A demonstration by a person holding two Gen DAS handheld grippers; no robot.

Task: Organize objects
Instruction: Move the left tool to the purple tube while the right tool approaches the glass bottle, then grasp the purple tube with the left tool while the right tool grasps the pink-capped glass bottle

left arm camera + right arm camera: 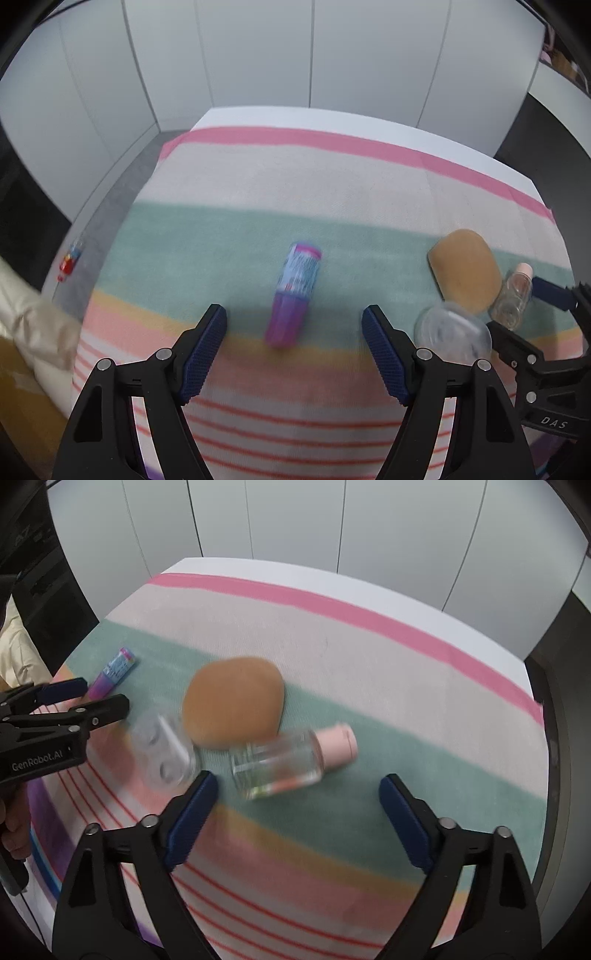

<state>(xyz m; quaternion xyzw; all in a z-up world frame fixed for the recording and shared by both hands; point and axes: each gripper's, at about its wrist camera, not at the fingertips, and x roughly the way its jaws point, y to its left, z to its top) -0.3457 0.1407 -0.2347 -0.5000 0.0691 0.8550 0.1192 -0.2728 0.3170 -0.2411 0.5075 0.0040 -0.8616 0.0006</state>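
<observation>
Clearly the coming move turns on how each lying item sits against the jaws above it. From the left wrist view, the left gripper point(294, 315) hangs with its jaws wide apart and nothing between the pads; the purple tube point(295, 293) lies just ahead at 12 o'clock, its long axis running roughly 12 to 6 with a slight tilt toward 1, so the jaws straddle its width. From the right wrist view, the right gripper point(297, 784) is likewise spread wide and holding nothing; the clear bottle point(280, 762) with its pink cap point(338, 747) lies on its side just ahead at 12 o'clock, long axis roughly 8 to 2, cap toward 2. My judgement is that this pair of jaws sits almost along the bottle, so a wrist roll would be needed to cross its body

Each gripper is nearer its own item; the 2 are well apart, with a tan rounded pad point(232, 701) and a clear round lidded case point(164, 755) between them. The tube looks glossy, printed plastic; the bottle hard, transparent and flat-sided; the pad soft and matte. All rest on a woven striped cloth point(424, 686) of pink, green, peach and thin red lines; motion blur hides finer detail
</observation>
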